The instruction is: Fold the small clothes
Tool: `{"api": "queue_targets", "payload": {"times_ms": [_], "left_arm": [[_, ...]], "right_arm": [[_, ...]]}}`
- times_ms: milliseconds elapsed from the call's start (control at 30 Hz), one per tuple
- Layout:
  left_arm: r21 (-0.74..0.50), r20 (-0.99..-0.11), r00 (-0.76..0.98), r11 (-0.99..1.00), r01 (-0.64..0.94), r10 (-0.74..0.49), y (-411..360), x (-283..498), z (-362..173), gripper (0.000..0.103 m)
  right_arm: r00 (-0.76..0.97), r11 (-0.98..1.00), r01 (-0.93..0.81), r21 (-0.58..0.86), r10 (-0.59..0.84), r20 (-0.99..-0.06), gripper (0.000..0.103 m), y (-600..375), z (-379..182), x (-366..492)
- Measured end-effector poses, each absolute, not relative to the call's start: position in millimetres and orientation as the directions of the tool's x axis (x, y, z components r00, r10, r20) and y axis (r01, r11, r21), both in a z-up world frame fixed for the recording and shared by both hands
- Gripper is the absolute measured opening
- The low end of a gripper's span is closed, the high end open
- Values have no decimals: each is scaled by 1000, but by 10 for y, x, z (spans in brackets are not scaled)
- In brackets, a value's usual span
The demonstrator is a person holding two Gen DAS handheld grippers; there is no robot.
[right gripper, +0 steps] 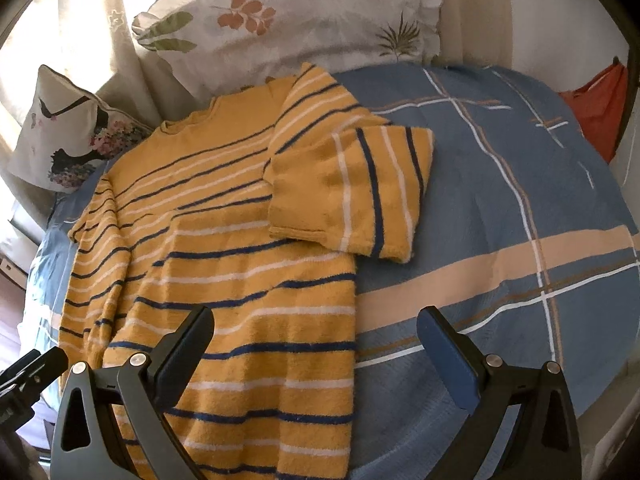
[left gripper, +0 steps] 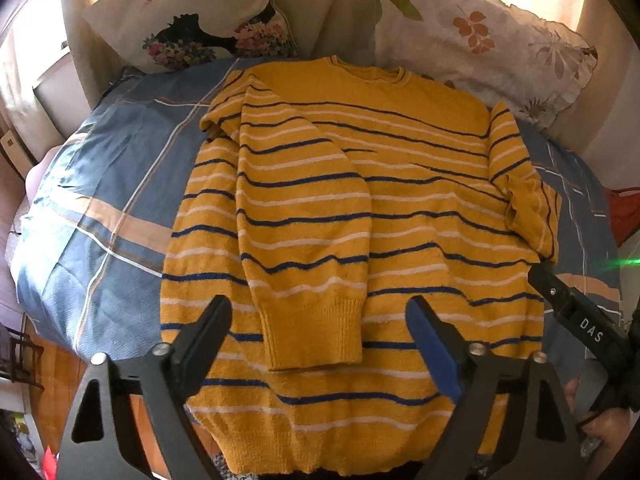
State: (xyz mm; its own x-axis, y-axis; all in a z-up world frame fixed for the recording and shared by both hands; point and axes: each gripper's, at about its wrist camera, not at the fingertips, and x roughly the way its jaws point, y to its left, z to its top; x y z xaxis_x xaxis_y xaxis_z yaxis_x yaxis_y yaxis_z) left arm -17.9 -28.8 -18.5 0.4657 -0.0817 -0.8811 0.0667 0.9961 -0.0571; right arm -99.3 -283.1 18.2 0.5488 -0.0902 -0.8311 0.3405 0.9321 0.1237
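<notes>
A yellow sweater (left gripper: 416, 208) with blue and white stripes lies flat on the bed, neck toward the pillows. Its left sleeve (left gripper: 304, 248) is folded down over the body, cuff near my left gripper. Its right sleeve (right gripper: 360, 192) is bunched and folded at the sweater's right edge, partly on the bedspread. My left gripper (left gripper: 320, 320) is open and empty, hovering above the lower part of the sweater. My right gripper (right gripper: 316, 332) is open and empty, above the sweater's right edge; it also shows in the left wrist view (left gripper: 576, 316).
The blue plaid bedspread (right gripper: 520, 208) covers the bed. A leaf-print pillow (right gripper: 304, 20) and a floral pillow (left gripper: 208, 20) lean at the head. An orange-red item (right gripper: 596, 112) sits at the bed's far right. Wooden floor (left gripper: 60, 384) shows at the left.
</notes>
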Motion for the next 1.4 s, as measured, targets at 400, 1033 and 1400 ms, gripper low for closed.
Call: {"api": "queue_targets", "payload": {"times_ms": [400,1033,1400], "left_arm": [[-40,-860,506,997,59,-64,-241,30,-103,84],[-138,-875,478,985,-107,-71,395,349,-121,77],[-228,-899,404,967,-109,-167,385,318,-359,77]], "right_arm": [[612,962,272,33,-146,-777,99,-2876,357,-738],[591,870,492,-16,-348,-728,14,-4097,707,-572],[436,687,726,-24,-487,-757,66,-5102,687,-1332]]}}
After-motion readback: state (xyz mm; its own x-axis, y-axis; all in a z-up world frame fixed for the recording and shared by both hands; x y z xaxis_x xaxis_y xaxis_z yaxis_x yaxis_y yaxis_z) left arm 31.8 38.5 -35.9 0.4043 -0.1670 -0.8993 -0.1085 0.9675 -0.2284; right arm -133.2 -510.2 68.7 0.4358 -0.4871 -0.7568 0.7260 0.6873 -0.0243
